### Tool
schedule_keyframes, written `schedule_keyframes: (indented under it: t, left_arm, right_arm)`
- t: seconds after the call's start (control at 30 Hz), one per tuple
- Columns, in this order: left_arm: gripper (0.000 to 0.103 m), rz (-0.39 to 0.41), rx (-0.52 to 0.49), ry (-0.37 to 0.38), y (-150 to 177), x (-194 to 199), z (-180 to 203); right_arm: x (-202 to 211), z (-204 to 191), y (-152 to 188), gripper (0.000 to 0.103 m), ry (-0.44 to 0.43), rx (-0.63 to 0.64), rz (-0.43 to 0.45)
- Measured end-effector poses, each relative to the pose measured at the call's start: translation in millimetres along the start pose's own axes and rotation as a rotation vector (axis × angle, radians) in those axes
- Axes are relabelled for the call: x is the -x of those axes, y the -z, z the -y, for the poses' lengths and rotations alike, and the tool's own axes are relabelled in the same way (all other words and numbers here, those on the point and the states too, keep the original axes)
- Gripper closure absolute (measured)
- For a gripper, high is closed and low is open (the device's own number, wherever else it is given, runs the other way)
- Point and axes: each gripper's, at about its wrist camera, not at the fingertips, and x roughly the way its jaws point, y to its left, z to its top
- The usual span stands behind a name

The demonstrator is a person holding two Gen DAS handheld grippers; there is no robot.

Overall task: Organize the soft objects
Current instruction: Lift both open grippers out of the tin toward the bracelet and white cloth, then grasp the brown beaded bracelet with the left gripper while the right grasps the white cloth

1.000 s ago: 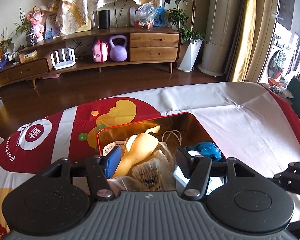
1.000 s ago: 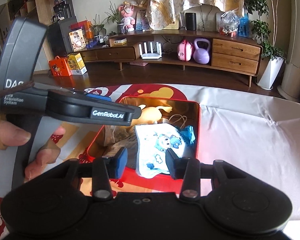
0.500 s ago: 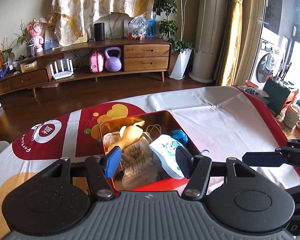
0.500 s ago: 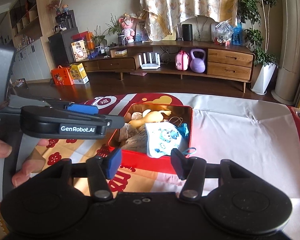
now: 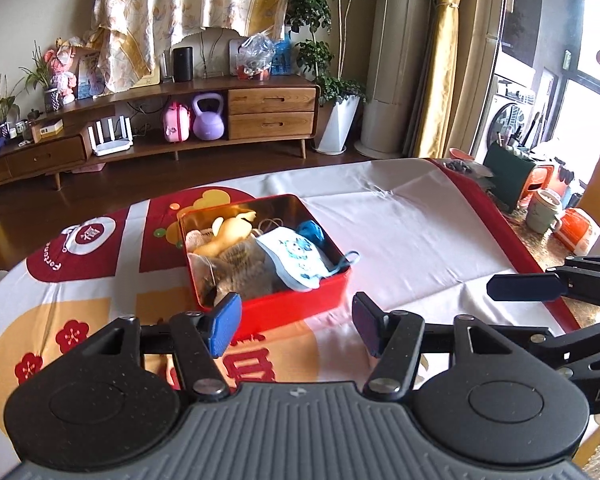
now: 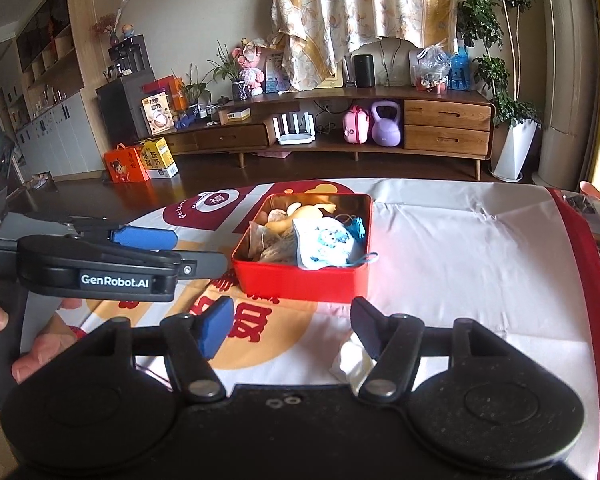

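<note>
My left gripper [image 5: 296, 326] and right gripper [image 6: 290, 328] both hang with jaws wide and empty, short of the red tin [image 6: 300, 280] on the tablecloth [image 6: 460, 248]. The tin's long axis runs away from me. Inside, a printed mask [image 6: 324, 244] lies over a yellow plush [image 5: 230, 234], its loop over the near rim.

Wooden sideboard [image 6: 340, 128] — dark floor [image 5: 140, 176] — yellow curtain [image 5: 440, 60].

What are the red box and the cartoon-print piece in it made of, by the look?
Red box: likely painted tin; glossy red outside, mirror-like golden inner walls. Cartoon-print piece: soft fabric, matte, apparently a child's face mask; it drapes over the rim, blue loop trailing outside.
</note>
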Motion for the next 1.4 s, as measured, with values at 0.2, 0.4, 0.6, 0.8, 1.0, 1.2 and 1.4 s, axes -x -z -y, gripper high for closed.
schedule_keyframes:
  t: [0.2, 0.4, 0.6, 0.8, 1.0, 1.2, 1.4]
  left_arm:
    - [0.034, 0.012, -0.013, 0.019, 21.8, 18.1, 14.7]
    - [0.03, 0.007, -0.013, 0.027, 45.6, 30.1, 23.8]
    - [0.028, -0.012, 0.019, 0.03, 68.7, 35.0, 28.5]
    - [0.021, -0.004, 0.044, 0.02, 88.7, 36.0, 35.6]
    - [0.021, -0.011, 0.051, 0.05, 103.7, 28.2, 45.6]
    - [0.017, -0.023, 0.031, 0.059, 115.2, 16.6, 61.9]
    - [0.017, -0.081, 0.014, 0.051, 125.3, -4.8, 70.9]
  right_arm:
    - [17.3, 0.5, 19.1, 0.029, 0.003, -0.023, 0.012]
    - [29.6, 2.5, 41.5, 0.022, 0.014, -0.045, 0.025]
    - [38.5, 5.6, 65.5, 0.015, 0.028, -0.081, 0.031]
    - [40.0, 14.8, 81.8, 0.007, 0.051, -0.12, 0.021]
    - [38.6, 29.9, 91.1, 0.002, 0.069, -0.163, 0.011]
    - [30.4, 42.1, 99.5, 0.001, 0.085, -0.187, -0.016]
    - [17.0, 51.2, 99.3, 0.001, 0.08, -0.19, -0.044]
